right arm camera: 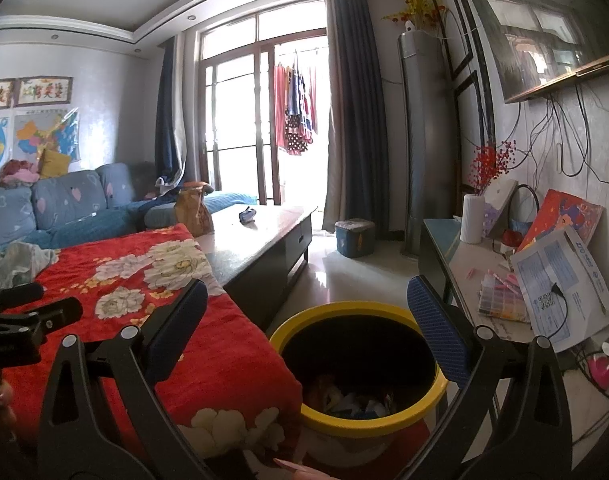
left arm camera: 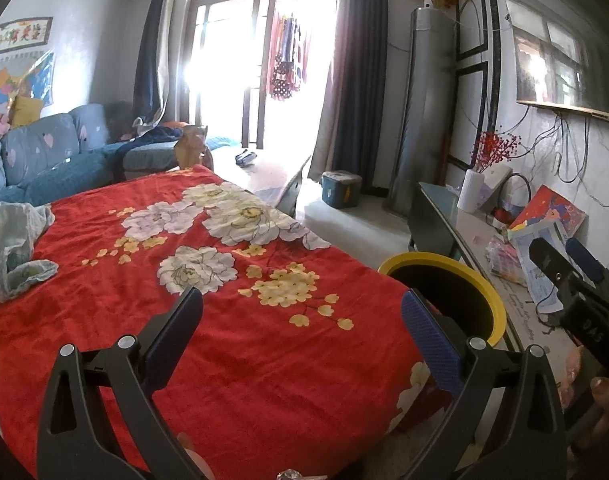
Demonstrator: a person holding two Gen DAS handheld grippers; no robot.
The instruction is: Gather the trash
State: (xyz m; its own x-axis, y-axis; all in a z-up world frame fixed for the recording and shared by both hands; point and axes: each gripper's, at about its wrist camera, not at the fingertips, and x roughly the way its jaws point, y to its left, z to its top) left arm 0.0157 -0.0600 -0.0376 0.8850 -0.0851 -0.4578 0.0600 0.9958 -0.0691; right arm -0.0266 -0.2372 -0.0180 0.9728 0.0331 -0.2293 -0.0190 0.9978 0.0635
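A yellow-rimmed dark trash bin [right arm camera: 356, 364] stands on the floor beside the red flowered cloth [left arm camera: 232, 272] on the table. Several pieces of trash [right arm camera: 352, 398] lie at the bin's bottom. My right gripper [right arm camera: 306, 318] hangs open over the bin's near side, nothing between its fingers. My left gripper [left arm camera: 302, 330] is open over the red cloth, empty, with the bin [left arm camera: 448, 292] to its right. The right gripper's body [left arm camera: 576, 284] shows at the far right of the left wrist view, held by a hand. A crumpled pale cloth [left arm camera: 12, 248] lies on the table's left.
A dark coffee table [right arm camera: 260, 236] with a brown bag [right arm camera: 192, 208] and a small blue object [right arm camera: 247, 215] stands behind. A blue sofa [right arm camera: 64, 204] is at the left. A side counter [right arm camera: 504, 280] with papers, a white vase and cables runs along the right. A blue stool [right arm camera: 354, 236] sits by the curtain.
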